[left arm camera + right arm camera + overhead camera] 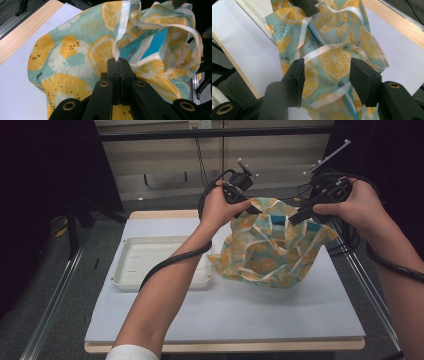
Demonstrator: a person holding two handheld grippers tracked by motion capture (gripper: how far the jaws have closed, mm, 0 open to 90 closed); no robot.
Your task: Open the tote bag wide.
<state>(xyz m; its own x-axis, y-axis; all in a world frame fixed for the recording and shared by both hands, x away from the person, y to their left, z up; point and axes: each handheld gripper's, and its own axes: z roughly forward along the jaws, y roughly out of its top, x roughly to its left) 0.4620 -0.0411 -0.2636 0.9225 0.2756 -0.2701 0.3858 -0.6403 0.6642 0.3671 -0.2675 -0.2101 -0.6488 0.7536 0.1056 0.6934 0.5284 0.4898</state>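
Observation:
A thin cloth bag [270, 252] printed with orange and lemon slices on pale green sits on the white table sheet, its mouth held up. In the left gripper view a blue box [150, 42] shows inside it. My left gripper [254, 210] is at the bag's left rim. Up close, the left gripper [119, 62] is shut on the white strap [122, 25] of the bag [75, 55]. My right gripper [296, 217] is at the right rim. Its own view shows the right gripper [327, 72] open, with the bag [337, 60] between the jaws but not pinched.
An empty white tray [145, 257] lies on the left of the table sheet [225, 310], just left of the bag. Metal rails run along both table sides. Cables trail from both grippers along the forearms.

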